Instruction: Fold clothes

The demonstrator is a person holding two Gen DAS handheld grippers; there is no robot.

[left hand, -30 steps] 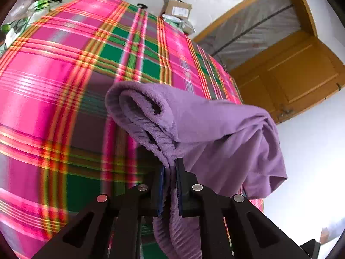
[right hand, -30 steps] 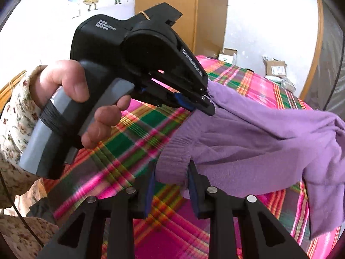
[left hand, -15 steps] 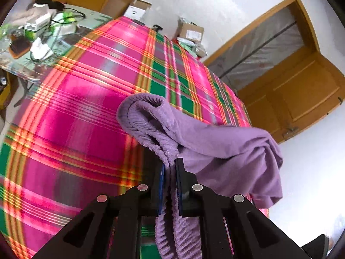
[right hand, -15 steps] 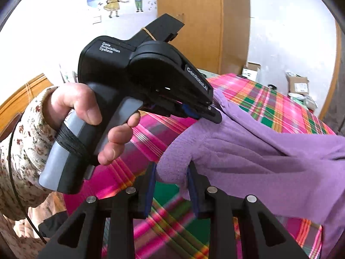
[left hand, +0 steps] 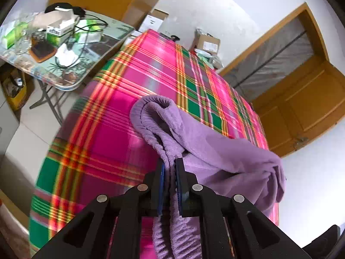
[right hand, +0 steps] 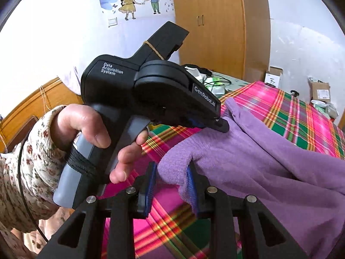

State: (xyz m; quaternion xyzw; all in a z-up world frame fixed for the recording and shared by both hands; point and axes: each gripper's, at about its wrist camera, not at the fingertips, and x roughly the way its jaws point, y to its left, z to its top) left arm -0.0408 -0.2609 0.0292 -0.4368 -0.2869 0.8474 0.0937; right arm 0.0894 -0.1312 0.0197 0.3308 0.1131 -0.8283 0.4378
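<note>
Left wrist view: my left fingers (left hand: 170, 168) pinch nearly shut on the purple sweater's (left hand: 215, 149) ribbed edge, lifted above the plaid bed (left hand: 120, 112).

Right wrist view: my right fingers (right hand: 171, 170) clamp its thick fold (right hand: 174, 168), half-spread, above that bed (right hand: 291, 108).

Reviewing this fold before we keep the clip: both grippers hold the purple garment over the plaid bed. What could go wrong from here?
1. The left hand-held gripper pinches only a thin ribbed edge of the purple garment; it could slip out.
2. The right hand-held gripper holds a bunched wad, so the fold may set crooked.
3. The garment's far end hangs near the edge of the plaid bed and might slide off.
</note>
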